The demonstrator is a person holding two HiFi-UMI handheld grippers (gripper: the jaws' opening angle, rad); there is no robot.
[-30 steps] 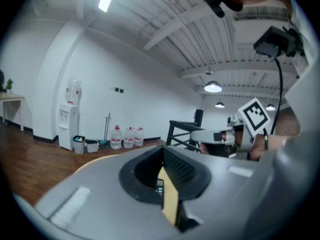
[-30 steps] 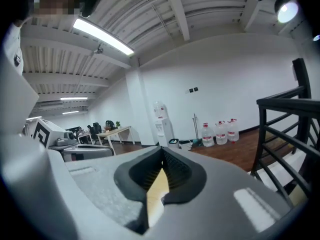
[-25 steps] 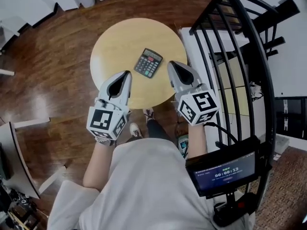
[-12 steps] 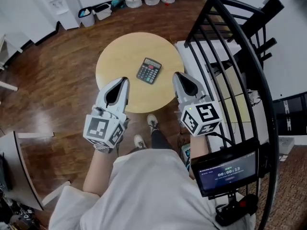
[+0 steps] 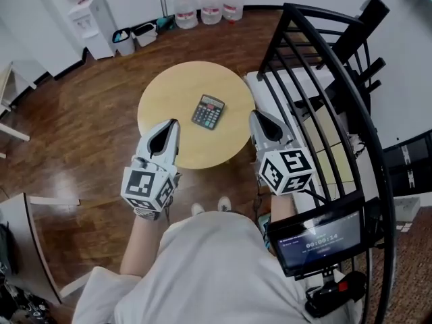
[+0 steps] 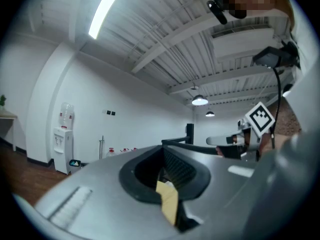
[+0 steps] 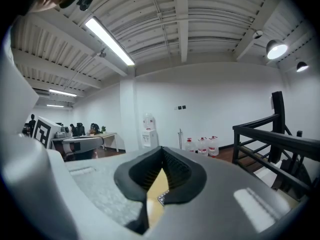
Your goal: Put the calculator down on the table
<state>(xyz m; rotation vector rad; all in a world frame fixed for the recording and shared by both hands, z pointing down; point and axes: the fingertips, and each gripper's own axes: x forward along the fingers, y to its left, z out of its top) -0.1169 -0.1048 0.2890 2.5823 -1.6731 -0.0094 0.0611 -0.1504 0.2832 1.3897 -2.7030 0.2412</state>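
Note:
The dark calculator (image 5: pixel 208 112) lies flat on the round wooden table (image 5: pixel 169 93), a little right of its middle, and nothing touches it. My left gripper (image 5: pixel 173 123) hangs over the table's near edge, shut and empty, below and left of the calculator. Just off the table's right edge, my right gripper (image 5: pixel 254 115) is shut and empty too. In the left gripper view the left gripper (image 6: pixel 163 154) has its jaws meeting at the tips. In the right gripper view the right gripper (image 7: pixel 161 156) shows a sliver of table and calculator (image 7: pixel 161 198) through the gap behind its tips.
A black metal railing (image 5: pixel 324 79) curves along the right, with a white platform (image 5: pixel 297 106) behind its bars. Water bottles (image 5: pixel 211 4), a water dispenser (image 5: pixel 91 15) and small bins (image 5: pixel 131 32) line the far wall. The person's feet (image 5: pixel 219 204) stand below the table.
Both grippers have drawn back from beside the calculator toward the person and risen. The calculator has stayed flat on the table. The head view now takes in more of the room.

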